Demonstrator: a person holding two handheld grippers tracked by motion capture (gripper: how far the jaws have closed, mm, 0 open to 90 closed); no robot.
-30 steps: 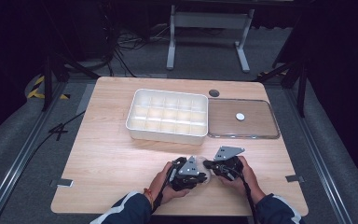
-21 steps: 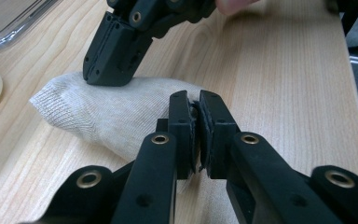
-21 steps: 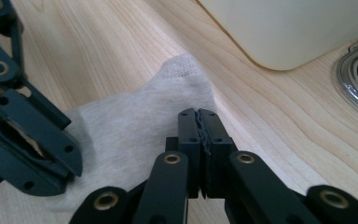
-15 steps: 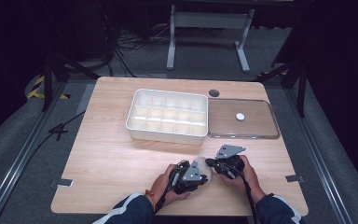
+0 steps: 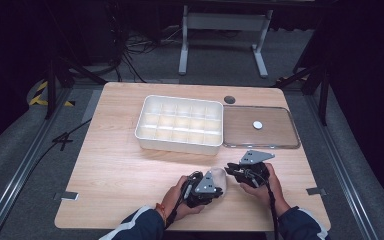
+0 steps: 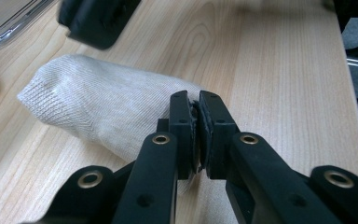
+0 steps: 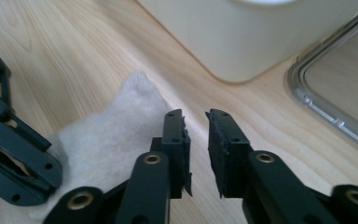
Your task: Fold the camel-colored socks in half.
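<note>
Sock (image 6: 98,109) pinched in left claw (image 6: 196,100); beside parted right claw (image 7: 196,122).

One sock (image 5: 219,175), one compartment tray (image 5: 179,123), one clear lid (image 5: 260,127), two tongs.

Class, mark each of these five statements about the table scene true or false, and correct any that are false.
1. The left gripper is shut on the sock. True.
2. The right gripper clamps the sock. False: its jaws have just been opening, there is a gap between them with nothing in it, and the sock lies beside the left jaw.
3. The white compartment tray holds several socks. False: its compartments look empty.
4. The clear lid lies flat on the table, to the right of the tray in the high view. True.
5. The sock hangs in the air above the tray. False: it rests on the table near the person's edge.
</note>
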